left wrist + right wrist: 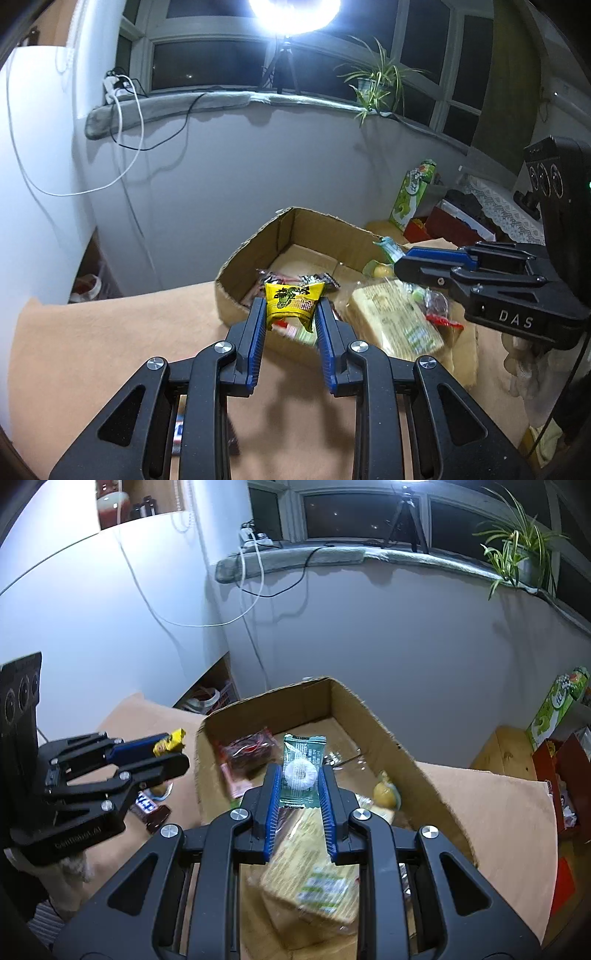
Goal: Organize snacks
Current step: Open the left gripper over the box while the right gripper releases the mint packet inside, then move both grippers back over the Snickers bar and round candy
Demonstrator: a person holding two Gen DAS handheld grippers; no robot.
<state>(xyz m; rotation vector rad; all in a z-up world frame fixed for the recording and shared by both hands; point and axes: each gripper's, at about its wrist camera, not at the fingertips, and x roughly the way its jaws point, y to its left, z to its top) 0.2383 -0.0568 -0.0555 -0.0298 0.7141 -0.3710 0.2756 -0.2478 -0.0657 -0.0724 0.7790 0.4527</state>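
Snacks mid-transfer: left hand-held gripper (290,314) pinches yellow snack packet (293,301) near cardboard box (369,716) edge; right hand-held gripper (300,788) nips green-wrapped round candy (301,771) over box interior. Narrow grips keep the small wrappers from slipping. Cracker pack (314,867) and other sweets already lie inside, box on tan-covered bench (110,350).

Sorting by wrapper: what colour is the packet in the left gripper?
Yellow packet with black print, clearest in the left wrist view.

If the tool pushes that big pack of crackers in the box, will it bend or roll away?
Probably neither. The cracker pack looks like a flat, blocky slab in clear wrap, so it should slide rather than roll inside the cardboard box. The wrap looks glossy, so it may be slippery. Crackers could crack if squeezed hard.
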